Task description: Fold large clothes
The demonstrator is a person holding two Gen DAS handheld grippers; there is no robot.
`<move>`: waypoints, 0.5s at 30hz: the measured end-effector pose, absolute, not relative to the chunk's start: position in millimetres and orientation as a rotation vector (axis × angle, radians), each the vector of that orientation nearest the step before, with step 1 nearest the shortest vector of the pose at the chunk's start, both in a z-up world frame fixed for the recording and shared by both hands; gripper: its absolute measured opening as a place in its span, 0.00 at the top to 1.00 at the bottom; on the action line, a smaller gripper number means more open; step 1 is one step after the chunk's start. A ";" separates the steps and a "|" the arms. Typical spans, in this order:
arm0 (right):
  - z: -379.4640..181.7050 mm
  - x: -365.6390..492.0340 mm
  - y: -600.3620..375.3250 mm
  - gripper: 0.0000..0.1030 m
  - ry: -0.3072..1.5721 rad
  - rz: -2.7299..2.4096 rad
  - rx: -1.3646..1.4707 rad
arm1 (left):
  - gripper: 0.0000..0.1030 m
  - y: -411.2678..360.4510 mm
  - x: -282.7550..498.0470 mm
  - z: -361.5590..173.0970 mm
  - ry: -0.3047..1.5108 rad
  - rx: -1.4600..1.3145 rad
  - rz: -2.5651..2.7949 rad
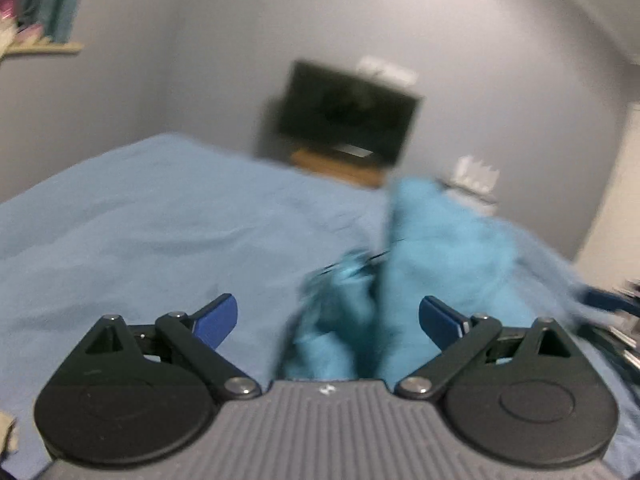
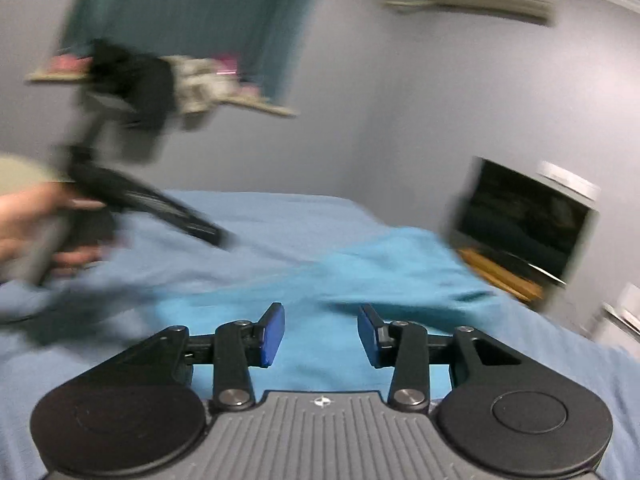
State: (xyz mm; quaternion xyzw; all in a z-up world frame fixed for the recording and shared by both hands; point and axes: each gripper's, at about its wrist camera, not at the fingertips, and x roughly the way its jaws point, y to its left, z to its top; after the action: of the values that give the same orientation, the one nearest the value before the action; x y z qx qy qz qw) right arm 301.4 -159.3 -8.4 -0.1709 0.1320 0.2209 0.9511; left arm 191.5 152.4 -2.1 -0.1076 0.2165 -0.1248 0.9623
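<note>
Both grippers stand empty above the bed [image 1: 140, 216]. The left gripper [image 1: 328, 320] has its jaws spread wide, and the turquoise garment [image 1: 432, 248] lies bunched on the sheet ahead of it, not pinched. The right gripper [image 2: 321, 332] has its jaws partly apart with nothing between the pads; the same garment [image 2: 380, 268] lies spread on the sheet below and beyond it. In the right wrist view a hand [image 2: 36, 224] holds the left gripper off to the left, clear of the cloth.

This looks like the gap between folds: the cloth is let go and neither gripper has a new hold. The next move likely calls for each gripper to find an edge or corner, close on one layer, and lift evenly.

No basket, box or other container shows in either view; blur hides the fine detail.
</note>
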 end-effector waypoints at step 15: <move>-71.4 473.6 -150.3 0.68 0.450 0.363 -0.211 | 0.05 106.9 212.3 -64.5 0.721 0.112 -0.270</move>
State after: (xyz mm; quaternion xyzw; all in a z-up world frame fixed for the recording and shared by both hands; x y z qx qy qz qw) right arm 473.6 -150.3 -71.4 -0.1038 0.2214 0.1785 0.9531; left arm 212.3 106.9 -64.5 0.0548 0.3515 -0.1317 0.9253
